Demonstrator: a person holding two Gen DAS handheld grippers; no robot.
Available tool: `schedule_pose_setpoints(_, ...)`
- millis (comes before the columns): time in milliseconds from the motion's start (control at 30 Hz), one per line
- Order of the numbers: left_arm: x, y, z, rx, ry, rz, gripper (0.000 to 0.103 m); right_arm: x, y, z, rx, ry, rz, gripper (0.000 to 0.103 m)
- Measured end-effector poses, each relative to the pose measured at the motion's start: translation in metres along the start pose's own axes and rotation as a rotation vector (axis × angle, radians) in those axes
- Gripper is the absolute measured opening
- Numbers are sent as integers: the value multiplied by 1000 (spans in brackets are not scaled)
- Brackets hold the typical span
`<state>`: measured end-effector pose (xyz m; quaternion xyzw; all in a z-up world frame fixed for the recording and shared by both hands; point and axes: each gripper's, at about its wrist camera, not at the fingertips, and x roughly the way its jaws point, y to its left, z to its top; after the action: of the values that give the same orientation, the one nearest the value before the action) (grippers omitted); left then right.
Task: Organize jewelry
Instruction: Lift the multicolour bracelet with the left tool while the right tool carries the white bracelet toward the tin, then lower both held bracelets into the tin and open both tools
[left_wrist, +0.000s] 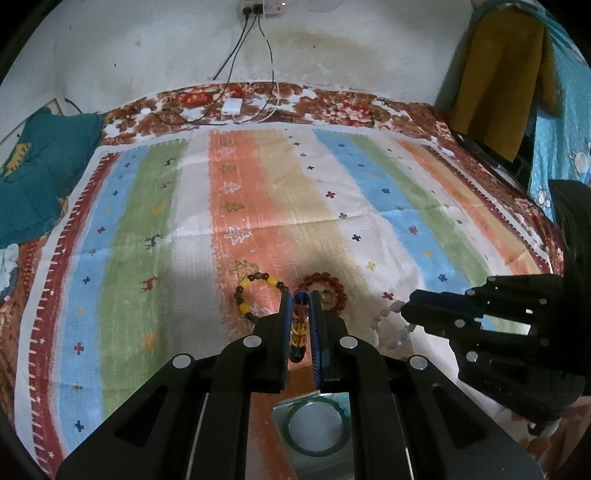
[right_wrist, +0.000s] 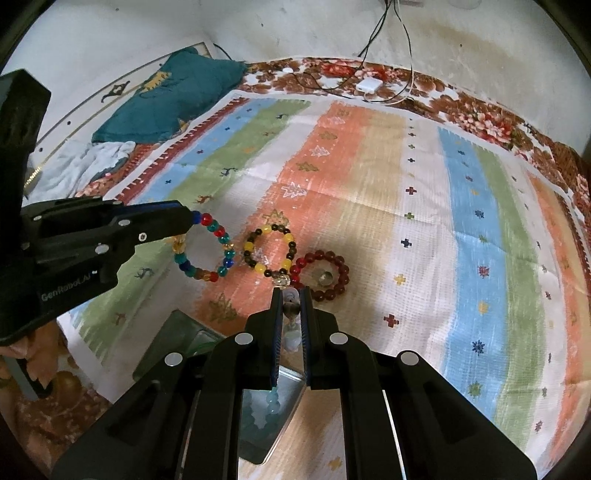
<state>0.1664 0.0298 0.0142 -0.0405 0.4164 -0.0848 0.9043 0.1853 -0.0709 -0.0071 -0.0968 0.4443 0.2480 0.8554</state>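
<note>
1. Left gripper (left_wrist: 301, 295) is pinched on a multicoloured glass-bead bracelet (right_wrist: 205, 249); in the right wrist view the glossy ring hangs at centre left
2. Right gripper (right_wrist: 291, 291) is clamped on a pale blue and white bead bracelet (right_wrist: 271, 400), its frosted beads trailing to the lower centre
3. On the woven striped cloth (right_wrist: 369, 166), just above the right fingertips, lie a yellow and dark bead bracelet (right_wrist: 269, 249) and a dark red bead bracelet (right_wrist: 321, 275), touching
4. A smooth green bangle (left_wrist: 317, 424) sits in a shiny square tray (left_wrist: 280, 413), lower centre of the left wrist view
</note>
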Motion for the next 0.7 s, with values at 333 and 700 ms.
schedule_pose_setpoints(333,-18,-5,-16,-6,-16,-30,9,-22,10,-7,-20,-41,24,10)
schedule_pose_setpoints(700,-35,-11,-30,-6,-33,-53,9,-36,17,-20,-32,-45,47,10)
